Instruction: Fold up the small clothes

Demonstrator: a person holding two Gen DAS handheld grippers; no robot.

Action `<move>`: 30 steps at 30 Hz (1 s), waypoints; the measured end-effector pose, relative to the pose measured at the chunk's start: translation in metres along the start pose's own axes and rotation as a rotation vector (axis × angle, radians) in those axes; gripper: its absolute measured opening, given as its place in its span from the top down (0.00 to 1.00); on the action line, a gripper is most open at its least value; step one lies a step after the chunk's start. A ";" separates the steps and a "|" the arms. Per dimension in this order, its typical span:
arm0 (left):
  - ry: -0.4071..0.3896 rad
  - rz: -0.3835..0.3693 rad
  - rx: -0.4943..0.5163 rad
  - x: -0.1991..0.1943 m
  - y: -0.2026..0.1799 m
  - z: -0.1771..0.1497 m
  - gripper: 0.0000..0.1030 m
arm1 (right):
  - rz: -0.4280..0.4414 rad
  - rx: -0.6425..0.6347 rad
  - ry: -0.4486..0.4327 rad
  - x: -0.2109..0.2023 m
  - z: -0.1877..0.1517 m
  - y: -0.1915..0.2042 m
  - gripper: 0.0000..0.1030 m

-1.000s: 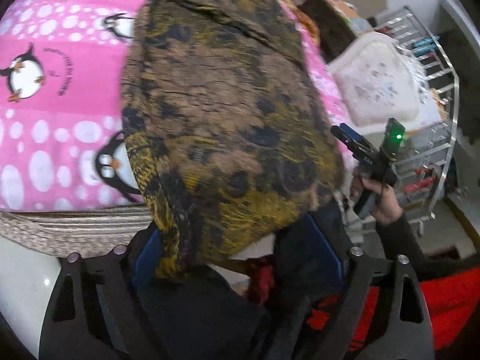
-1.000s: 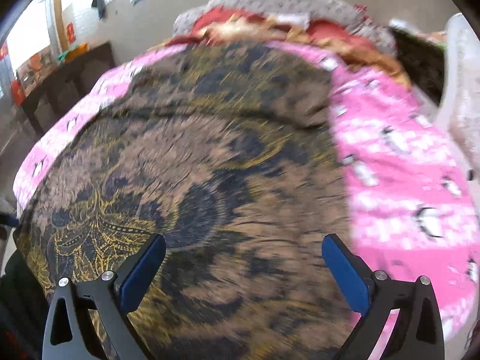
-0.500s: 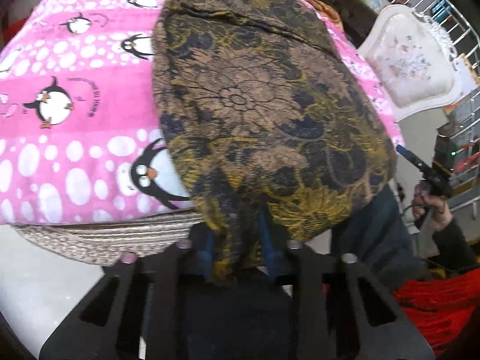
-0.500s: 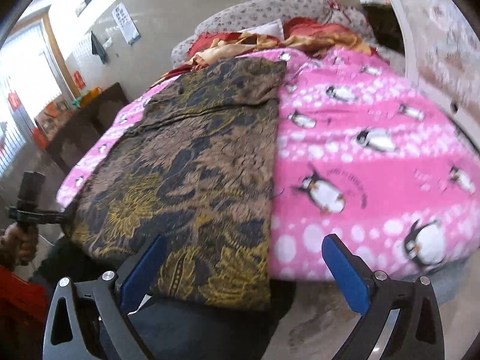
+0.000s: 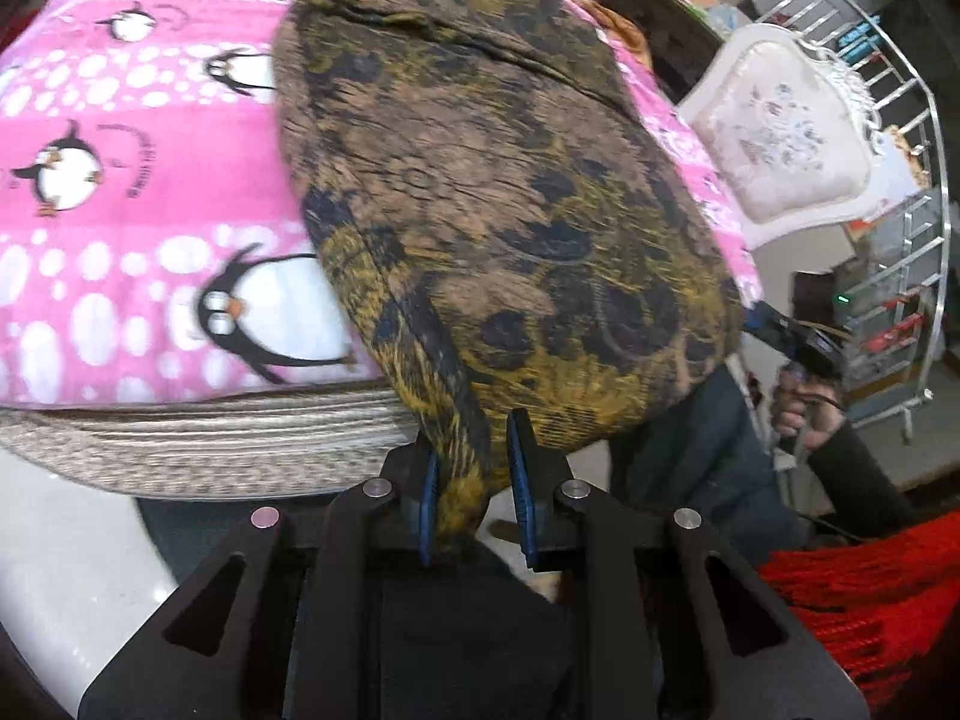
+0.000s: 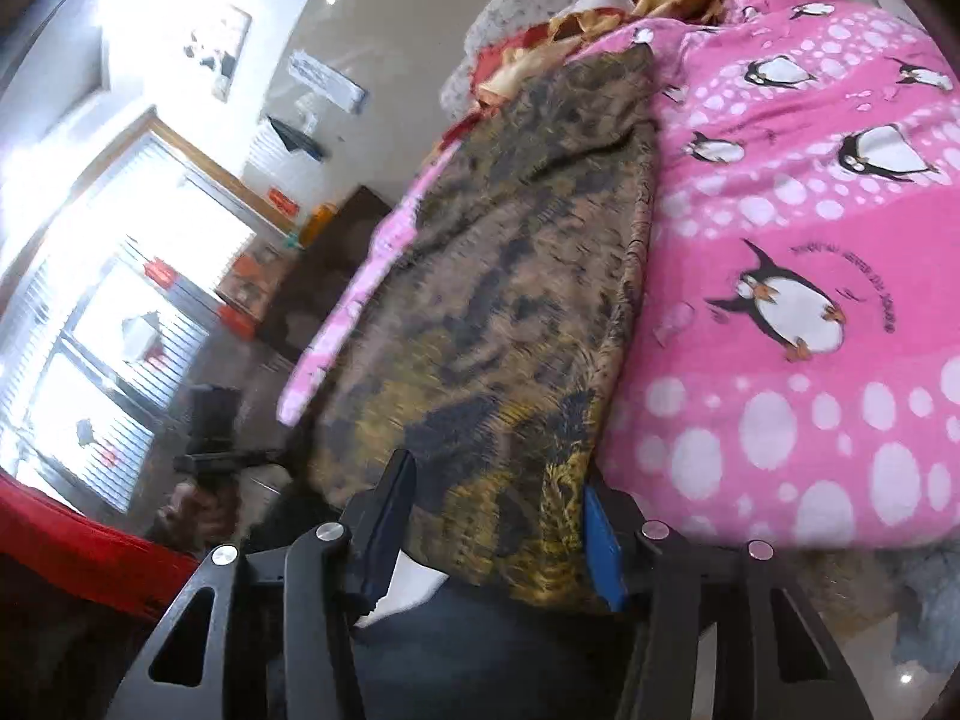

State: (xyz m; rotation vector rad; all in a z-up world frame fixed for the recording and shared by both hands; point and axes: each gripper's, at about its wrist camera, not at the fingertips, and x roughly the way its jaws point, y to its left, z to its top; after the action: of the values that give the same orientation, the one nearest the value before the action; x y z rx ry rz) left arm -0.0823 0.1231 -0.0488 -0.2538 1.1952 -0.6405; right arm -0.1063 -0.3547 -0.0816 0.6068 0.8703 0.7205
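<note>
A: Any text legible?

B: Barely. Curved dark lettering printed on pink penguin blanket point(image 6: 828, 192), beside big penguin point(image 6: 786, 312) in right wrist view. Upside down, too blurred to read.

A: Left wrist view?

B: Same sort of lettering next to a penguin point(image 5: 60, 171) on blanket, approx. one short curved line. Unreadable too.

A: Wall stuff?

B: White paper notice point(image 6: 327, 81) on wall, marks too small, illegible. Framed pic point(image 6: 213, 51) near it, no words made out. No brands, no nos. anywhere.
</note>
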 end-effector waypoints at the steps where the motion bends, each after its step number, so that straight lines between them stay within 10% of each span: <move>1: -0.001 -0.001 0.001 0.000 0.000 0.000 0.82 | 0.029 0.020 -0.002 0.000 -0.001 -0.002 0.50; 15: -0.053 -0.015 -0.056 -0.010 0.012 -0.006 0.90 | -0.033 0.014 0.101 0.003 -0.011 -0.006 0.52; 18: -0.075 -0.010 -0.017 -0.018 0.003 -0.005 0.93 | -0.011 -0.037 0.099 0.003 -0.010 0.002 0.91; 20: -0.104 -0.020 -0.009 -0.027 -0.001 -0.004 0.94 | 0.021 -0.071 0.090 -0.001 -0.009 0.011 0.93; 30: -0.312 -0.174 -0.051 -0.090 0.000 -0.001 0.96 | 0.184 -0.125 -0.158 -0.067 0.020 0.059 0.96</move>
State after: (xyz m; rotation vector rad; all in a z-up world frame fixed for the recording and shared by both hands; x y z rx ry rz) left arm -0.1027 0.1755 0.0214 -0.4872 0.8955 -0.6932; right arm -0.1376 -0.3734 0.0027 0.6279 0.6234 0.8743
